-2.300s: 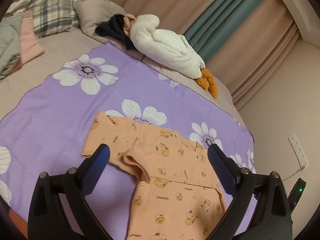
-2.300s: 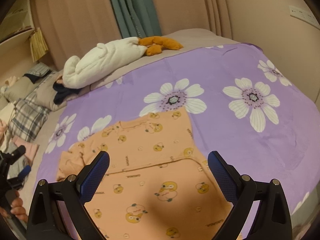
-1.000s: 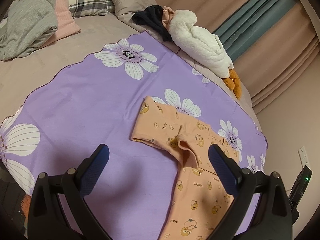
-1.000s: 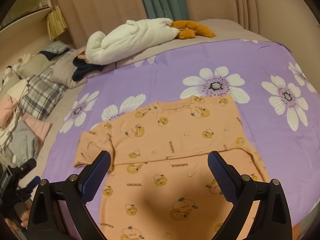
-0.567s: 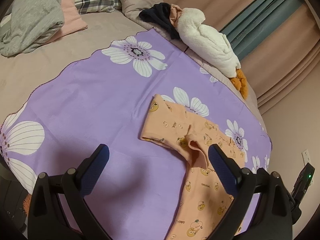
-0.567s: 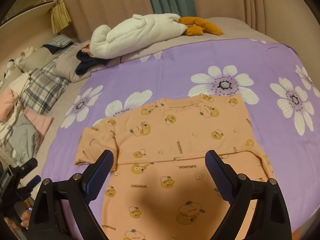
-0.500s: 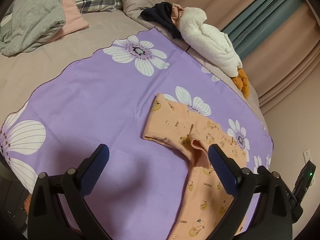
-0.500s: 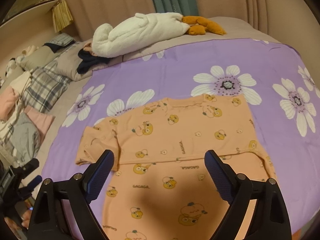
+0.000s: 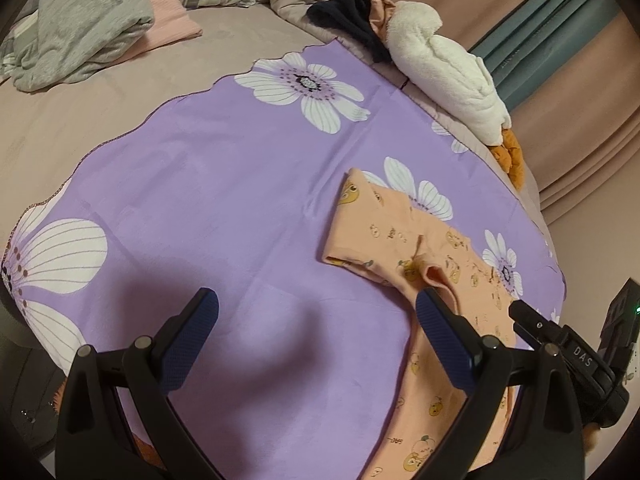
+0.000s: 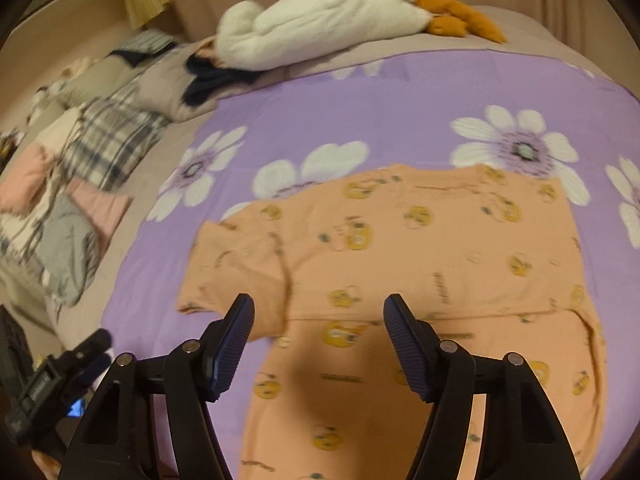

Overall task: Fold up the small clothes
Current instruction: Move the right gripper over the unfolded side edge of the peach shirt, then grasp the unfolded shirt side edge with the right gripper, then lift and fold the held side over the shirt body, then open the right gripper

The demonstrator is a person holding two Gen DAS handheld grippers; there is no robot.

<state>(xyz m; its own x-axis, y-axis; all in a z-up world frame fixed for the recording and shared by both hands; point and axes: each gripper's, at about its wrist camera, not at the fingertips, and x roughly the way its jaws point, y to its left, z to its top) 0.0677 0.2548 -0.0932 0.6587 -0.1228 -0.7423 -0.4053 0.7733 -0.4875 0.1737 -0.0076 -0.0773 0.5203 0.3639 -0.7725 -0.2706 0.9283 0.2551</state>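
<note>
The left gripper (image 9: 316, 312) hangs wide open and empty over bare purple cloth (image 9: 224, 184); the orange top (image 9: 404, 240) lies off at its two o'clock, one sleeve edge just beside the right-hand finger. The right gripper (image 10: 319, 316) has just been closing, yet its jaws stand half apart with nothing pinched, and the top (image 10: 420, 248) spreads flat beneath them from twelve o'clock down. At eleven o'clock lies a white plush goose (image 10: 320, 20), with plaid pillows (image 10: 112, 140) at nine o'clock on the beige bed (image 9: 80, 120).
</note>
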